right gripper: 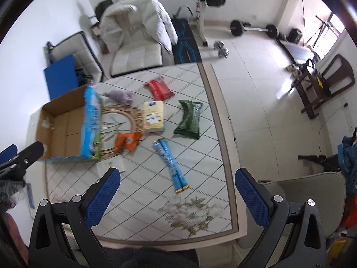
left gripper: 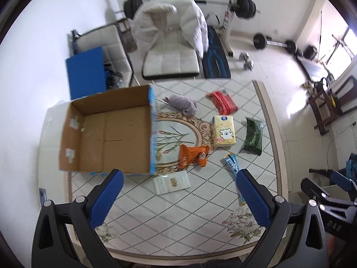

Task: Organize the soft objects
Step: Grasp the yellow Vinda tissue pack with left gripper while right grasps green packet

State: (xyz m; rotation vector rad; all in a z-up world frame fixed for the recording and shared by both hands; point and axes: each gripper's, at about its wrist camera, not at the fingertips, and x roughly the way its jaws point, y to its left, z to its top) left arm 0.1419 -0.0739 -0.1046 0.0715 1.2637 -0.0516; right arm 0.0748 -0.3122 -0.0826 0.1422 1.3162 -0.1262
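The blue packet (right gripper: 170, 164) lies just ahead of the right gripper (right gripper: 177, 197), long axis running away from it. Both it and the left gripper (left gripper: 179, 197) gape wide, empty; the right is nearer.

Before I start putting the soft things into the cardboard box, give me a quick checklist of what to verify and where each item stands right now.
1. Left gripper open and holding nothing: ok.
2. Right gripper open and holding nothing: ok.
3. Cardboard box open on top with its bottom bare: ok.
4. Grey plush toy lying free on the table, nothing on top of it: ok.
5. Yellow tissue pack, orange packet, green packet, red packet and blue packet each lying apart: ok.
6. Plush toy's softness: cannot tell.
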